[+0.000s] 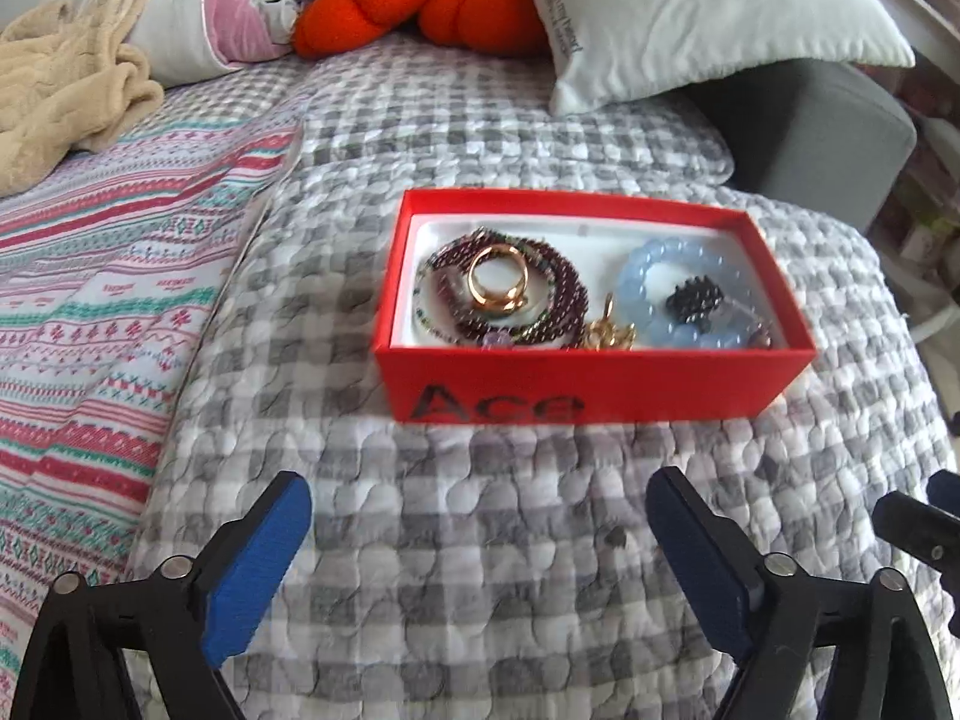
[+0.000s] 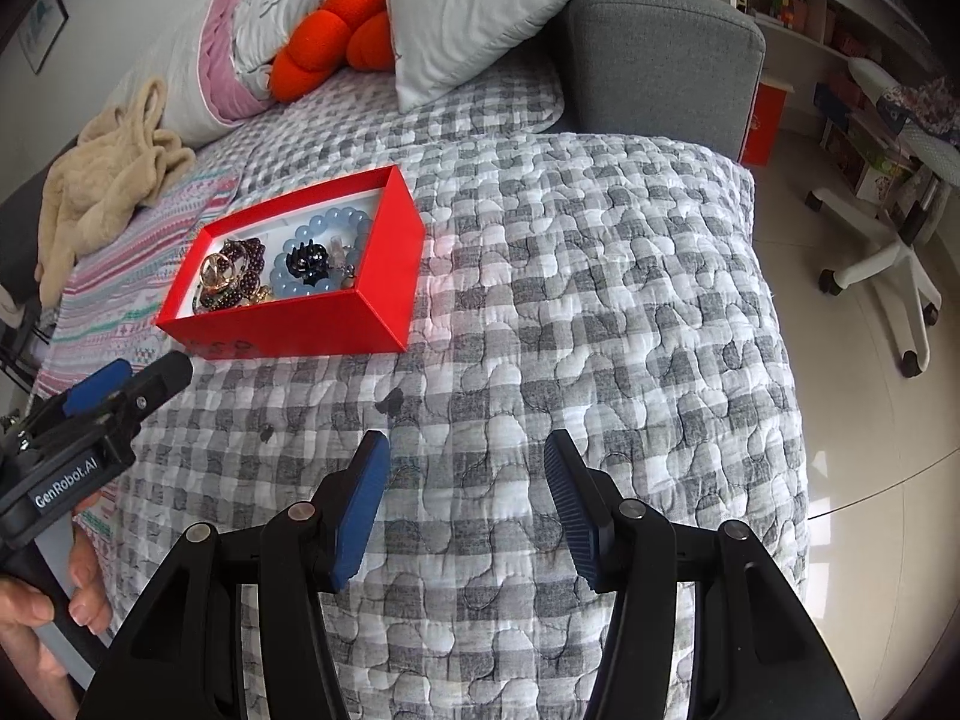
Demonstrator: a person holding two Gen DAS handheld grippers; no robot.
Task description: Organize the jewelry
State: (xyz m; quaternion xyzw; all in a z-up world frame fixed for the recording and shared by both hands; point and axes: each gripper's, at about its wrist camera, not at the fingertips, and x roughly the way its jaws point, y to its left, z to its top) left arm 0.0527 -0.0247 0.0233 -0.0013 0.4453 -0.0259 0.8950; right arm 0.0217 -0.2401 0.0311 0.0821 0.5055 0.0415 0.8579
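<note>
Both sets of blue-padded fingers stand wide apart with nothing between them: your left gripper (image 1: 480, 540) hovers over the grey-and-white checked quilt (image 1: 480, 600), and your right gripper (image 2: 465, 498) does the same a little to its right, with the left tool's black body showing at 9 o'clock in the right wrist view beside your hand (image 2: 42, 618).

Beyond the left fingers, at 12 o'clock, sits the open red cardboard box (image 1: 588, 381) with dark lettering on its near wall. All the jewelry you can see lies inside it on a white lining: a dark red beaded strand (image 1: 558, 288) coiled at the left with a gold ring (image 1: 498, 285) resting on top, a small gold chain piece (image 1: 609, 333) against the near wall, and a pale blue beaded bracelet (image 1: 678, 300) at the right, circling a small black spiky piece (image 1: 693, 297). No jewelry lies loose on the quilt, only two small dark marks. That fits either pieces gathered in, or a box yet to be sorted.

Farther off, at 10 o'clock, a striped patterned cover (image 1: 90, 300) carries a crumpled beige fleece (image 1: 60, 90); at 12 o'clock lean an orange plush cushion (image 1: 420, 0) and a white pillow (image 1: 690, 12). A grey upholstered bed end (image 2: 660, 60), shelves and a white swivel chair base (image 2: 888, 264) on a pale floor close the room at 2 o'clock.
</note>
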